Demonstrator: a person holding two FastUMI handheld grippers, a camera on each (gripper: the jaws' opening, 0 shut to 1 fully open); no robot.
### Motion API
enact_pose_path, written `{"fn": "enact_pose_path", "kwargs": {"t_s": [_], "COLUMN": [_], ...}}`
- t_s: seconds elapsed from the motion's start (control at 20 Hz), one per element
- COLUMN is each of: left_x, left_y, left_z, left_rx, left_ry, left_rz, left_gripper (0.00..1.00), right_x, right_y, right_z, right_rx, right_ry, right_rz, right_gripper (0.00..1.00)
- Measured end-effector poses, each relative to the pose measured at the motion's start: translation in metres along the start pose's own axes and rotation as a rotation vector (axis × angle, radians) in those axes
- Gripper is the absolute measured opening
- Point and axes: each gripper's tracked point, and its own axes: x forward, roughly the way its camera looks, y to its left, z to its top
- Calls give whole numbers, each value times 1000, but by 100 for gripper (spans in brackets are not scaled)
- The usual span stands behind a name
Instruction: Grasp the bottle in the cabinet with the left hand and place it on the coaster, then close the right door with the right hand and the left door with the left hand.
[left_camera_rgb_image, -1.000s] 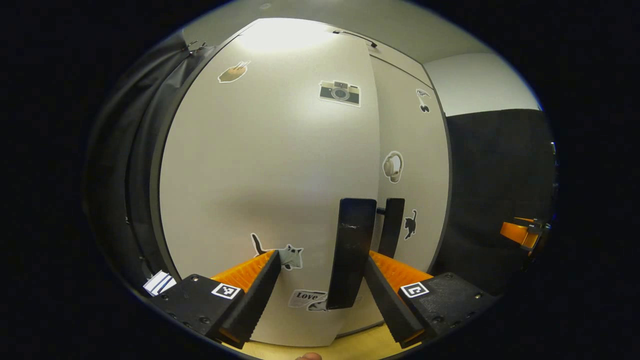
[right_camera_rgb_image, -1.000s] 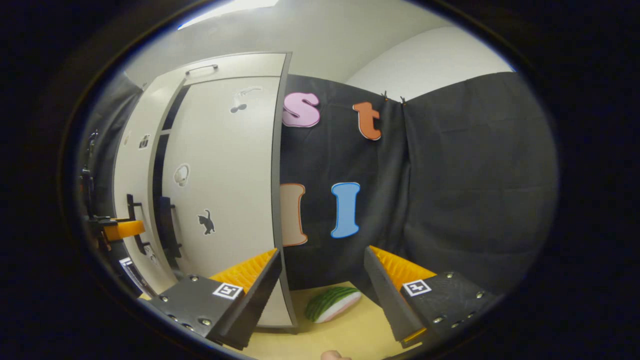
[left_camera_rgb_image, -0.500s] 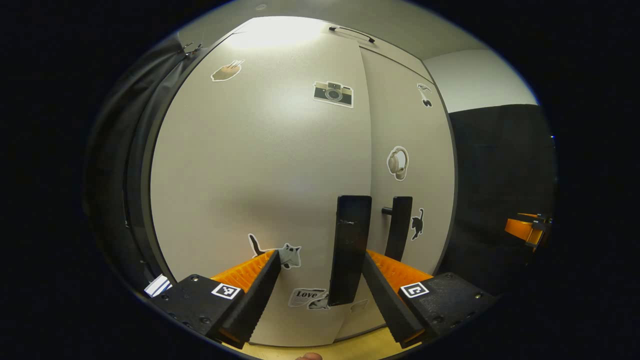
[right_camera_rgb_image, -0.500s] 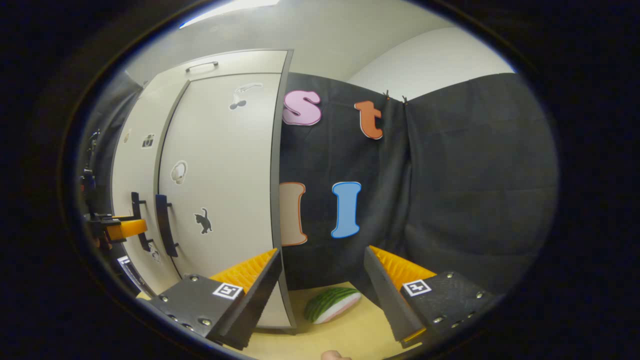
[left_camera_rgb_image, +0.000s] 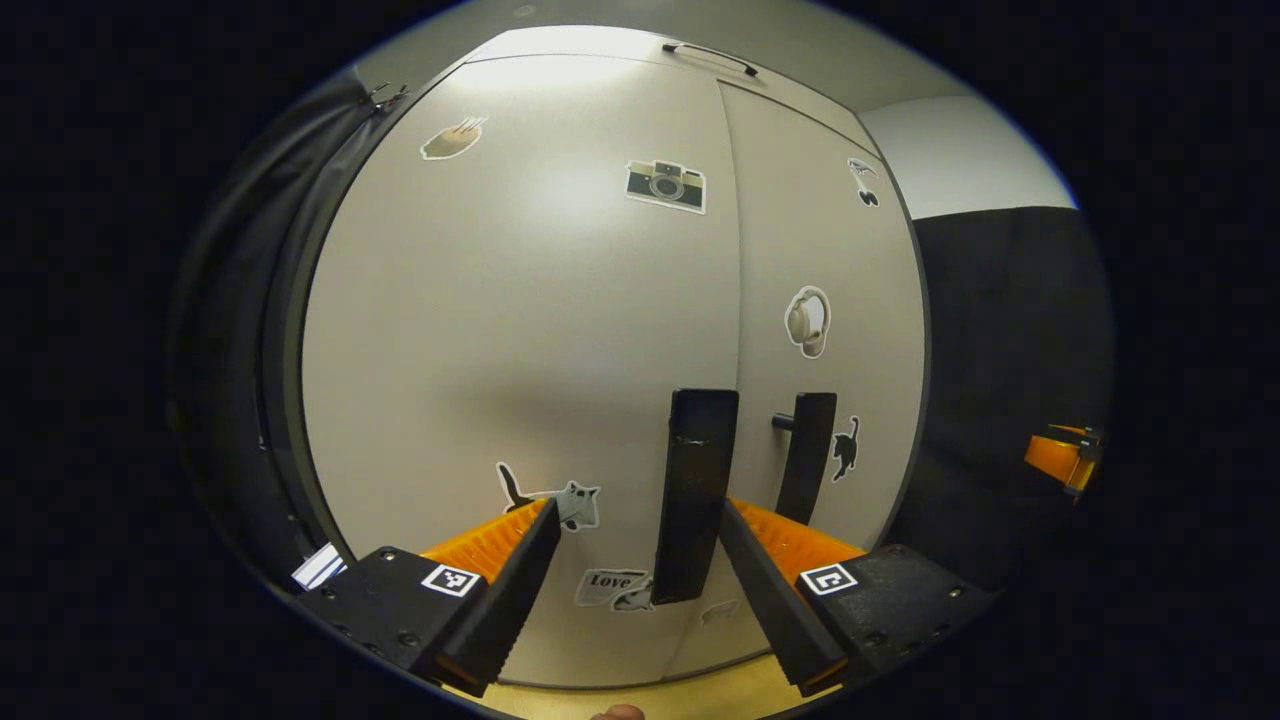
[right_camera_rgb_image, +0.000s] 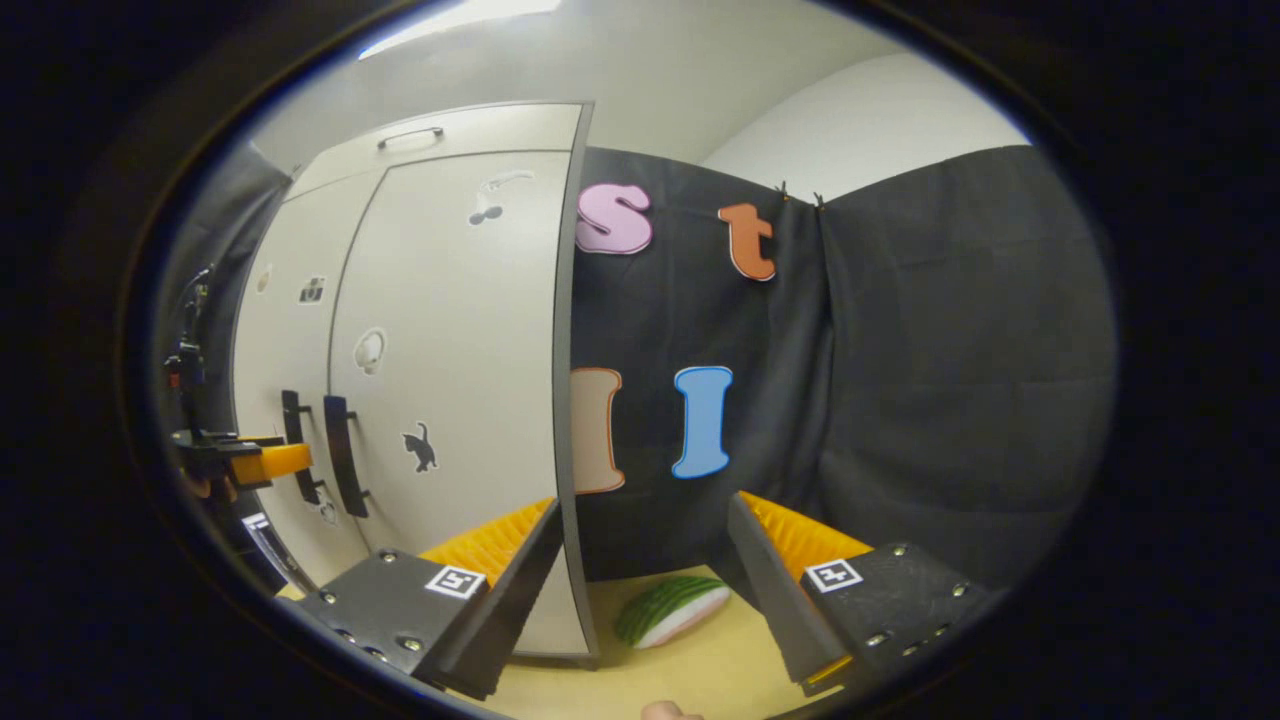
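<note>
Where the two cabinet doors meet, the left door (left_camera_rgb_image: 520, 330) and the right door (left_camera_rgb_image: 825, 250) lie flush, with only a thin seam between them. Their dark bar handles, the left handle (left_camera_rgb_image: 692, 495) and the right handle (left_camera_rgb_image: 806, 455), stand upright side by side just either side of that seam. In the left gripper view the left gripper (left_camera_rgb_image: 635, 590) sits close to the left door, jaws spread wide and holding nothing; the left handle stands between its fingers, but whether either finger touches it cannot be told. In the right gripper view the right gripper (right_camera_rgb_image: 645, 600) is likewise wide open and empty, held off the cabinet's right side edge (right_camera_rgb_image: 565, 400), well apart from the doors. The left gripper appears there at far left, beside the handles (right_camera_rgb_image: 340, 455).

Open room lies to the right of the cabinet, over the pale wooden surface (right_camera_rgb_image: 700, 670), where a watermelon slice (right_camera_rgb_image: 672, 610) rests near the black cloth wall (right_camera_rgb_image: 900, 400).

Stickers mark the doors: a camera (left_camera_rgb_image: 666, 185), a cat (left_camera_rgb_image: 572, 500), a black cat (left_camera_rgb_image: 846, 448) and headphones (left_camera_rgb_image: 808, 322). One low sticker (left_camera_rgb_image: 612, 585) reads "Love". The bottle and coaster cannot be located.
</note>
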Motion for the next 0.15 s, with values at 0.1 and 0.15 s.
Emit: {"fn": "enact_pose_path", "kwargs": {"t_s": [0.1,0.15], "left_x": [-25,-40], "left_y": [-11,-19], "left_z": [23,38], "left_rx": [48,60], "left_ry": [-33,-57], "left_rz": [24,25], "left_gripper": [96,95], "right_x": [-9,-14], "right_y": [7,13], "right_z": [18,28], "right_rx": [4,5], "right_ry": [-26,-40], "right_rz": [27,46], "right_gripper": [100,100]}}
